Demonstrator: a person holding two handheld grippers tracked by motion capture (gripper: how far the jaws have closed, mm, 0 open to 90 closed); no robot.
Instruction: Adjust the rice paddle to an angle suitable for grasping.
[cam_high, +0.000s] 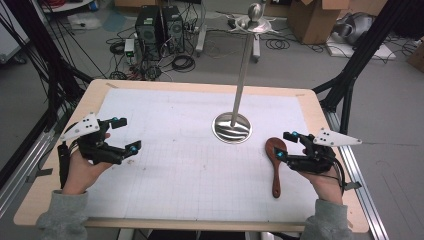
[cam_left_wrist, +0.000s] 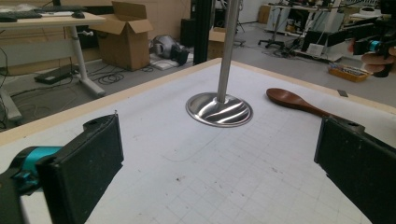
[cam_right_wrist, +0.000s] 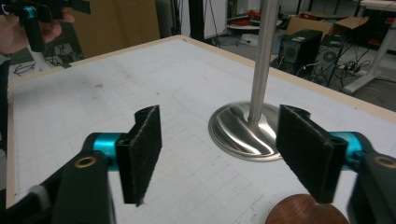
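In the right gripper view the spoon (cam_right_wrist: 302, 211) is cut off by the bottom edge, only the top of its bowl showing at lower right, and the stand's pole (cam_right_wrist: 262, 56) runs out of the top. In the left gripper view the pole (cam_left_wrist: 227, 46) also leaves the top edge, the spoon's handle (cam_left_wrist: 322, 112) disappears behind the right finger (cam_left_wrist: 359, 163), and the far hand (cam_left_wrist: 376, 56) is clipped at upper right.
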